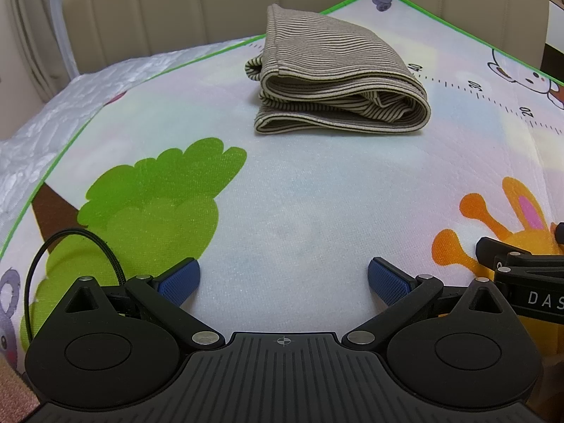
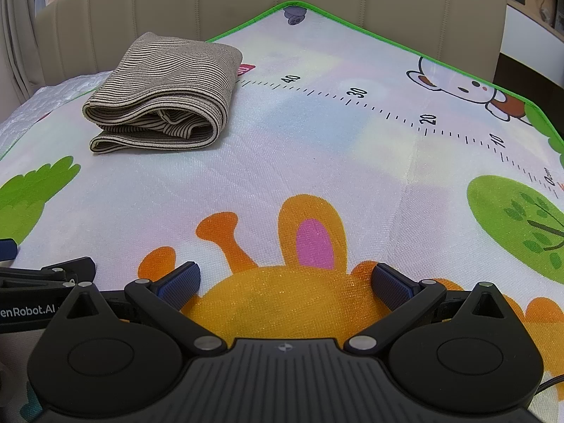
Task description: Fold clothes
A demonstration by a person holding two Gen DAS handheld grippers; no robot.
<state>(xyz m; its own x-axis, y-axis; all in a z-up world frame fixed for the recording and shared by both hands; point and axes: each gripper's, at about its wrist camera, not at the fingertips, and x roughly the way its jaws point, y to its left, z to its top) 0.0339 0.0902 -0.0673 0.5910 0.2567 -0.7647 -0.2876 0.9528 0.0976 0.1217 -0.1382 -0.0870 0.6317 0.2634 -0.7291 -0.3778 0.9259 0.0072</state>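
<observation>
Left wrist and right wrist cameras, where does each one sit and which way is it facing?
Left wrist: on the left gripper, low over the play mat, facing the folded striped garment ahead; own open fingers show.
Right wrist: on the right gripper, facing the garment far-left; own open fingers show.
Shared: garment, mat, beige headboard, each other's gripper edge.

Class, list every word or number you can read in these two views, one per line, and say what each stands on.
"40", "30", "20", "10": ruler scale printed on the play mat.
"0cm": the scale's end, small but legible.
"DAS": right tongs, cut off, seen from left wrist.
"enRobot.AI": left tongs, cut off, seen from right wrist.
</observation>
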